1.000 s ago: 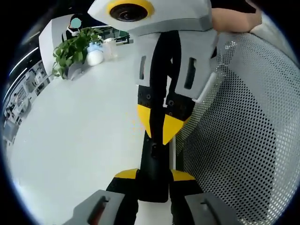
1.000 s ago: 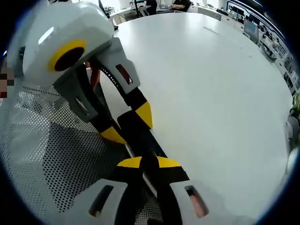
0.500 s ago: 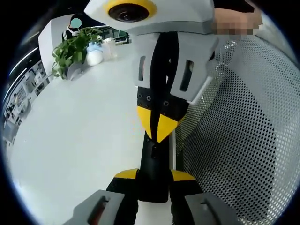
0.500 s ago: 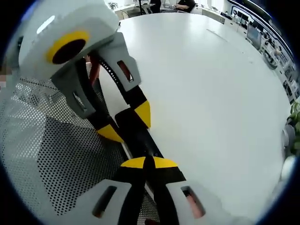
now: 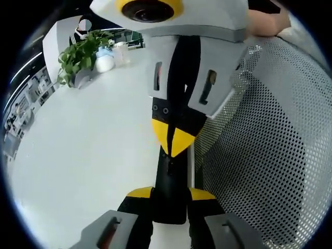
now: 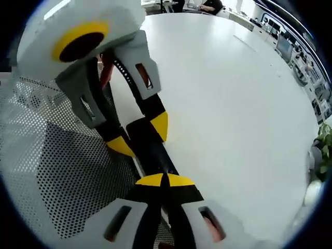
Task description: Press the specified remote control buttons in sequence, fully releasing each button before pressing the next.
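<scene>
A slim black remote [image 5: 169, 174] is clamped across its width by my left gripper [image 5: 170, 193], whose yellow tips sit on either side of it. My right gripper [image 5: 174, 139] comes down from above, jaws shut, with its joined yellow tips resting on the remote's top face. In the right gripper view the shut tips of my right gripper [image 6: 164, 180] touch the remote [image 6: 151, 150]. Farther up the remote, my left gripper [image 6: 141, 136] grips it from the upper left. The buttons are hidden under the tips.
A white perforated mesh surface [image 5: 264, 155] curves beside the remote, also seen as mesh [image 6: 52, 176]. The white table [image 5: 78, 145] spreads out beyond it. A potted plant [image 5: 82, 52] and a white jar [image 5: 106, 63] stand at its far edge. A person [image 6: 210, 5] sits far off.
The right gripper's body has tilted slightly closer to the left camera, and its tips stay on the remote. The left gripper's hold is unchanged.
</scene>
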A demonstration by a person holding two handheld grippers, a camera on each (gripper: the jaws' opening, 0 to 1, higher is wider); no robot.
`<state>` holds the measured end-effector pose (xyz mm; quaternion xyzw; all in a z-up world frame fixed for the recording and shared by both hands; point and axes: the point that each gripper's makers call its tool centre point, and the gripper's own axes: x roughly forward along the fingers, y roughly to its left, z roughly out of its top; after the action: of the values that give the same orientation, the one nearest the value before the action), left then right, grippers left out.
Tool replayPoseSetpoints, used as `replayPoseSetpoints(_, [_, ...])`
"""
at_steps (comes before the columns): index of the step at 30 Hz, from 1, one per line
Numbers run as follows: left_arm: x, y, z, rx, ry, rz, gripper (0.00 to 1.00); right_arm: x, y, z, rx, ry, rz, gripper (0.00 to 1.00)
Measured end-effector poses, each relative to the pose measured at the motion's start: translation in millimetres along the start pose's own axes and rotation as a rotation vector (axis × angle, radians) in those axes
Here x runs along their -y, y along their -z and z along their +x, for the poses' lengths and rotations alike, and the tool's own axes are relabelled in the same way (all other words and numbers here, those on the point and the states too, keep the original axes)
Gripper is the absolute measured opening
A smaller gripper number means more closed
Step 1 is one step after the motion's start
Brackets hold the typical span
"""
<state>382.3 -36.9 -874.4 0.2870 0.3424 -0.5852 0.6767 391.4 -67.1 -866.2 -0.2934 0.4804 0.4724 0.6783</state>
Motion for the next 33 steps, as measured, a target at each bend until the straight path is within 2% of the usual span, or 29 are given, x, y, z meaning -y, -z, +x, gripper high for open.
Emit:
replayPoseSetpoints(10, [-0.3,-0.4,0.2,0.002,-0.004,-0.001,0.24,0.8,-0.2,0.1,0.007,-0.018,0.069,0.0])
replayPoseSetpoints(24, [-3.1,-1.5,0.8,0.008,-0.017,-0.01,0.24,5.8,2.7,-1.9,-0.005,0.016,0.036,0.0])
replayPoseSetpoints(33, [-8.3,-1.2,0.7,0.011,-0.038,-0.028,0.24,3.8,2.8,-2.6,-0.002,0.002,0.042,0.0])
